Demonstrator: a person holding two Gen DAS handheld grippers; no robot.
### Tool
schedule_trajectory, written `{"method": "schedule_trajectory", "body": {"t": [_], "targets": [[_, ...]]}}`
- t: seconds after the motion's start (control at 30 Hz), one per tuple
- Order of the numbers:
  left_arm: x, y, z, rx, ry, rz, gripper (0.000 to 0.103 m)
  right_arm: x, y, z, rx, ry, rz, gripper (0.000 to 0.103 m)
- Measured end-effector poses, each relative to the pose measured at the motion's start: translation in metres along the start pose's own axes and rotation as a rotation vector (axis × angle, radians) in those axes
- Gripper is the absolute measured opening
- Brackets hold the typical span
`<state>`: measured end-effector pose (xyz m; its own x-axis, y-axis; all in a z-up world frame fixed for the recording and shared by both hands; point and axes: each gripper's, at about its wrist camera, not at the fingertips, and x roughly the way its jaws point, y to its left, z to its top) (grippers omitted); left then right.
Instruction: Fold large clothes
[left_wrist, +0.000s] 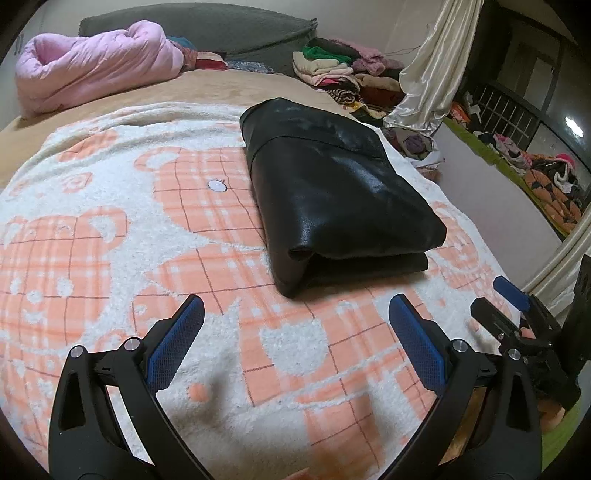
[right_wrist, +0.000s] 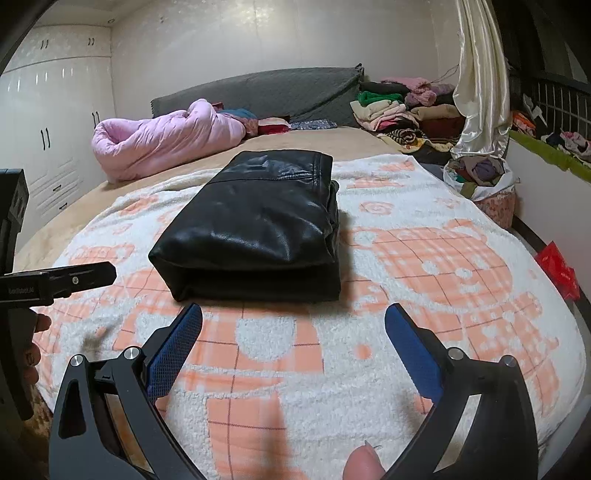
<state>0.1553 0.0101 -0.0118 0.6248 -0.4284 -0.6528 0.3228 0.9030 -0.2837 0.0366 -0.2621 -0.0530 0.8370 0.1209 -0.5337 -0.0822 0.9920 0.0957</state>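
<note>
A black leather garment (left_wrist: 332, 192) lies folded into a thick rectangle on the orange-and-white bear blanket (left_wrist: 110, 240); it also shows in the right wrist view (right_wrist: 255, 225) on the blanket (right_wrist: 424, 258). My left gripper (left_wrist: 295, 310) is open and empty, hovering over the blanket just short of the garment's near edge. My right gripper (right_wrist: 293, 317) is open and empty, also just short of the garment's near fold. The right gripper shows at the right edge of the left wrist view (left_wrist: 513, 295); the left gripper's body shows at the left edge of the right wrist view (right_wrist: 59, 280).
A rolled pink quilt (right_wrist: 162, 136) lies at the bed's far left. A pile of clothes (right_wrist: 399, 107) sits at the far right by a cream curtain (right_wrist: 480, 81). A grey headboard cushion (right_wrist: 258, 92) is behind. White wardrobes (right_wrist: 55, 122) stand left. The bed edge drops off on the right.
</note>
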Motion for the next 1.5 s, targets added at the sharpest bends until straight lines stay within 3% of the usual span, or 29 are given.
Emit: {"method": "schedule_trajectory", "body": {"t": [1.5], "targets": [[-0.0040,-0.0010,-0.0056,0.008,-0.001,0.039,0.094,0.0046,-0.0012,-0.0028,0.009,0.013,-0.001,0.099]]}}
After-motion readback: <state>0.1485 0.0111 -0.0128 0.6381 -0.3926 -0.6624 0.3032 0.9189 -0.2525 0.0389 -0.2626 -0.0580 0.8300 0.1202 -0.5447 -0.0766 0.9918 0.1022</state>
